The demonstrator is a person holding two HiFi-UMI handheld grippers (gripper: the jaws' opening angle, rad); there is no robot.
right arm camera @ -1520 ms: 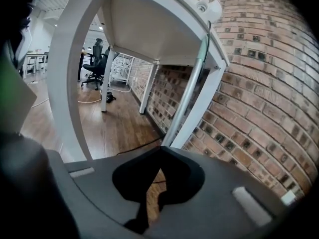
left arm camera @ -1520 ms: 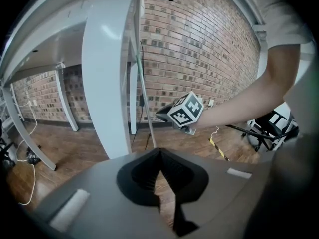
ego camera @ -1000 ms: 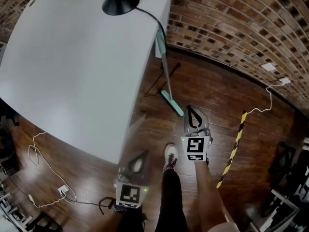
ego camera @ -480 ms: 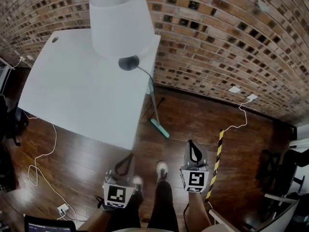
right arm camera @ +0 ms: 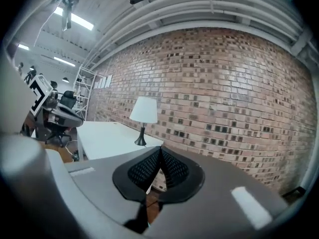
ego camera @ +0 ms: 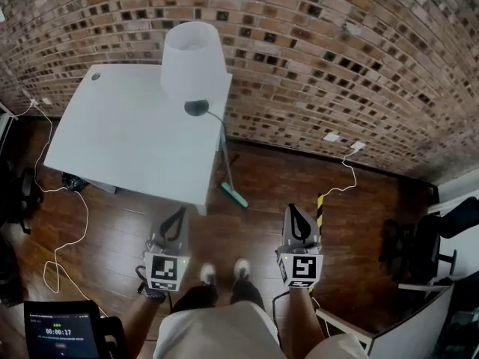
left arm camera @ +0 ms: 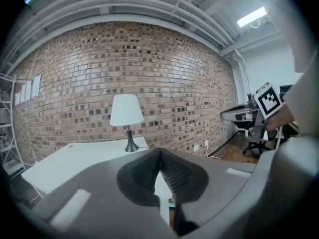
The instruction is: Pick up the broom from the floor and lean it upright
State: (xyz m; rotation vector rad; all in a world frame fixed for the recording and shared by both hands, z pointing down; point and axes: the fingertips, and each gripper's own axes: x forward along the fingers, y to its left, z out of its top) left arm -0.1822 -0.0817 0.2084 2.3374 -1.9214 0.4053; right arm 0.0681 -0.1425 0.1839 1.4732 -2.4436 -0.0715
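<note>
Teal-headed broom (ego camera: 233,194) leans at the white table's (ego camera: 127,140) right edge, its thin handle hard for me to trace, while my left gripper (ego camera: 179,214) and right gripper (ego camera: 292,214) sit nearer, closed and empty.

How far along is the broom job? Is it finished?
It looks done: the broom leans upright against the white table's edge, its teal head on the floor. Nothing is in hand: the left gripper and right gripper both have their jaws together and empty, apart from the broom. Nothing appears left to do.
</note>
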